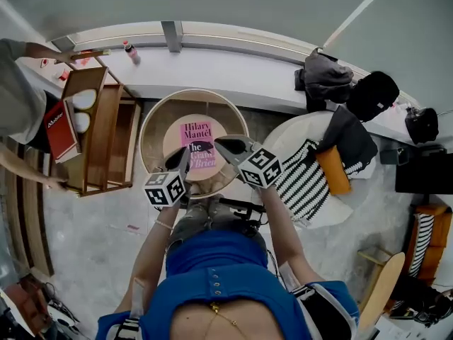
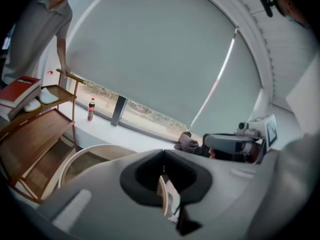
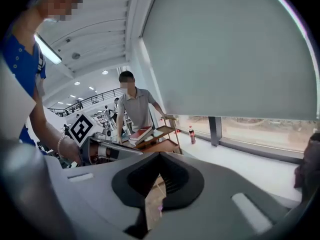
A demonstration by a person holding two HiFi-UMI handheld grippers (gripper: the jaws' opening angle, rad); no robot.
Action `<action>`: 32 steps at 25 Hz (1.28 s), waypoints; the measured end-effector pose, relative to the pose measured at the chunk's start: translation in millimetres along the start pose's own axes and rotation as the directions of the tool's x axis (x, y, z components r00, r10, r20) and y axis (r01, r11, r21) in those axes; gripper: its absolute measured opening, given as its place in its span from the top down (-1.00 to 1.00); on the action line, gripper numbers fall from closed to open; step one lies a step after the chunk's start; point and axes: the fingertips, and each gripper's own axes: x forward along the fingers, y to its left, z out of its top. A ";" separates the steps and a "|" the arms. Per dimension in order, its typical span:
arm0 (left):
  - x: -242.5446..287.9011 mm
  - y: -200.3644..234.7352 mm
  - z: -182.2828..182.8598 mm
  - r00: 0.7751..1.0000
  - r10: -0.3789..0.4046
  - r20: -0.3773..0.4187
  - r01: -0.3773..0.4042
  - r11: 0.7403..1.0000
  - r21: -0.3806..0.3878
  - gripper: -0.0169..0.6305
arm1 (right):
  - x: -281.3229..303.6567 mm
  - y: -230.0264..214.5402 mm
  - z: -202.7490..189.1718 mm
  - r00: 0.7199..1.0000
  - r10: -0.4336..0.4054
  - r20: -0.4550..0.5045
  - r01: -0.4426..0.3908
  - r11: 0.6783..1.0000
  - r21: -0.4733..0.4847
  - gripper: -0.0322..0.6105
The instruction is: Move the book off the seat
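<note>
My left gripper [image 1: 185,154] and right gripper [image 1: 219,143] each keep jaws pinched on the pink paperback book [image 1: 197,134], above the round cream-rimmed wooden seat [image 1: 152,119]. Remaining, I judge: carry it clear and set it down.

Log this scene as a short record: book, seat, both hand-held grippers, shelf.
book: pink, face up on the seat
seat: round, pale rim
left hand-held gripper: shut, tip over the book's lower left
right hand-held gripper: shut, tip over the book's right edge
shelf: wooden, left of the seat, red book on it
</note>
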 end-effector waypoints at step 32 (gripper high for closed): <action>-89.1 -69.2 110.7 0.963 -0.092 0.254 0.054 0.987 0.153 0.95 | -75.1 43.9 111.1 0.939 -0.172 0.298 0.215 0.970 -0.116 0.91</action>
